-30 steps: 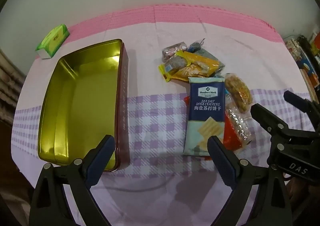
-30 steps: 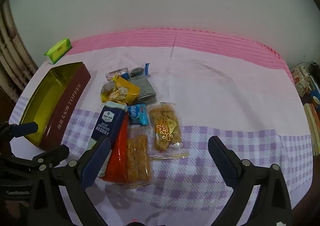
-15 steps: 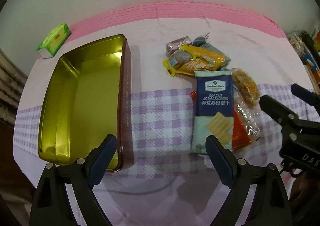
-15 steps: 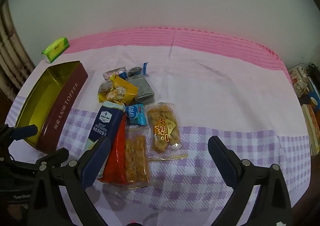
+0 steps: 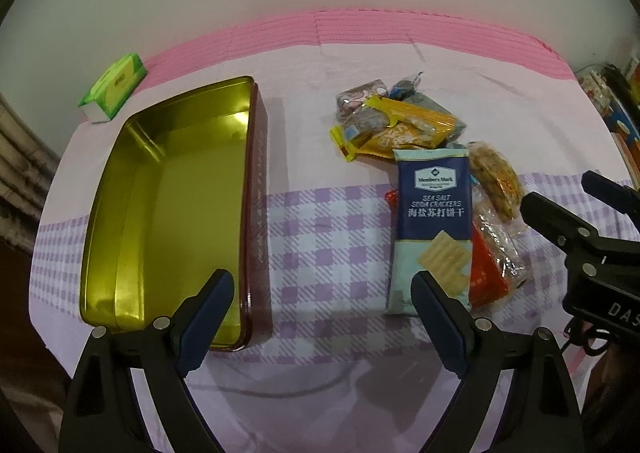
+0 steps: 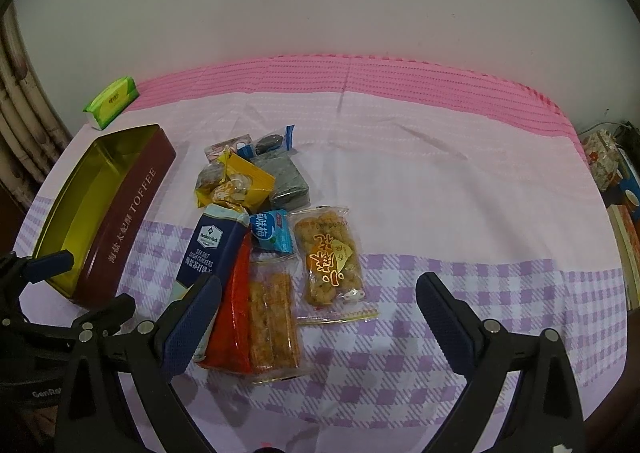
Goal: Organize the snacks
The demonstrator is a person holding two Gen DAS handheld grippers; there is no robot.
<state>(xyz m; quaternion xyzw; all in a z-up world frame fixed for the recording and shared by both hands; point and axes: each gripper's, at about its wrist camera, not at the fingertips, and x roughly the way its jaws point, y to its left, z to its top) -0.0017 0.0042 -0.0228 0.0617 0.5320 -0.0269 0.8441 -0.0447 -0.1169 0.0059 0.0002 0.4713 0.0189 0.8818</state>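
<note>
Both jaws wide, empty, snack pile [image 6: 264, 237] ahead btwn them, tin [image 5: 172, 205] left

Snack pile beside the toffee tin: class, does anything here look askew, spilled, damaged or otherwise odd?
Nothing looks spilled or torn. The snacks simply lie in a loose, overlapping heap: the soda crackers pack lies partly on the red packet. The tin sits open with nothing inside, and both grippers are open.

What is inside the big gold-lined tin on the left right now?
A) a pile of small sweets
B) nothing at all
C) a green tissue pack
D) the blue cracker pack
B: the tin shows only its bare gold floor, while the blue cracker pack and the other snacks lie on the cloth to its right.
</note>
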